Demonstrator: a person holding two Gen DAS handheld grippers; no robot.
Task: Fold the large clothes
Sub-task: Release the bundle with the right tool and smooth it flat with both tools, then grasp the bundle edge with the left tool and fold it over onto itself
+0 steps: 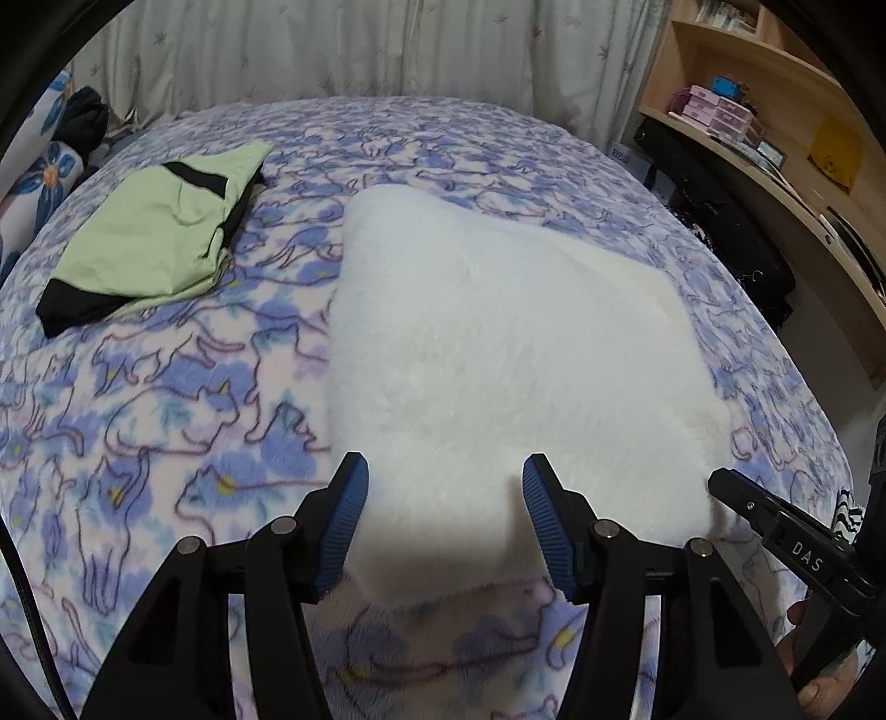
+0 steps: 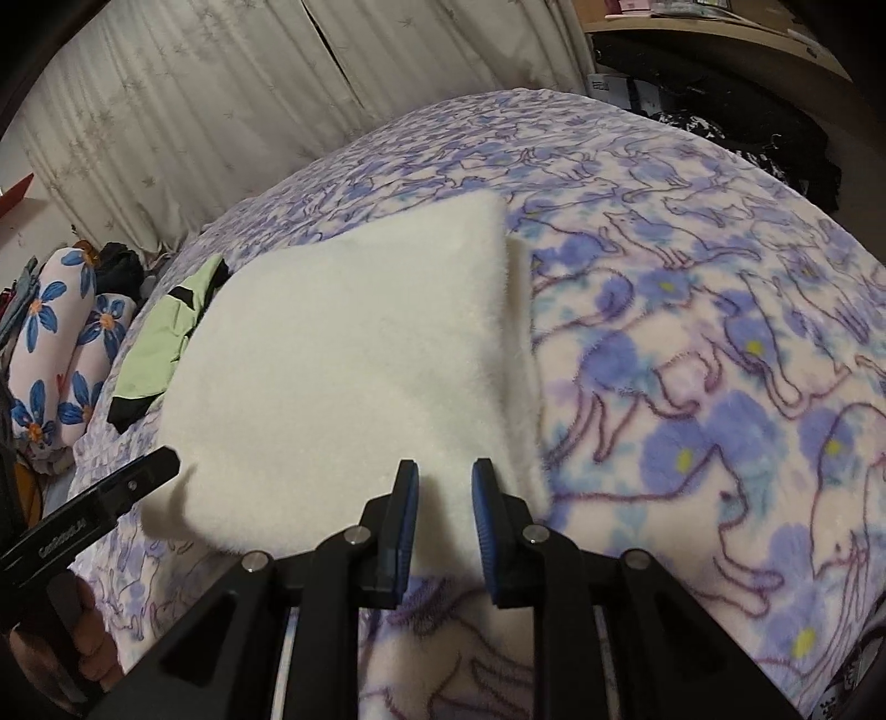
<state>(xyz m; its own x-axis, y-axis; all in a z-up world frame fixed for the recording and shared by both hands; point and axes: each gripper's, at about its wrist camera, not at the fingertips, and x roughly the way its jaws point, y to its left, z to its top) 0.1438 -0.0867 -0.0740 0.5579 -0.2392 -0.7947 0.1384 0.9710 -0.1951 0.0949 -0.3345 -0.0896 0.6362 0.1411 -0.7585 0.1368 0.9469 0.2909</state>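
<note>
A folded white fluffy garment (image 1: 498, 332) lies on the bed, and its near edge is raised a little off the blanket. My left gripper (image 1: 444, 465) is shut on that edge near its left corner, with thick fabric filling the half-wide gap between the blue pads. My right gripper (image 2: 444, 468) is shut on the same edge near the right corner, its jaws narrow around the fabric (image 2: 354, 360). Each gripper shows at the border of the other's view, beside the garment's corner.
A folded green and black garment (image 1: 160, 232) lies at the far left of the bed. The cat-print blanket (image 1: 166, 399) covers the bed. Curtains (image 1: 332, 44) hang behind it. Wooden shelves (image 1: 775, 111) stand on the right, and flower-print pillows (image 2: 61, 354) lie beyond the bed's left side.
</note>
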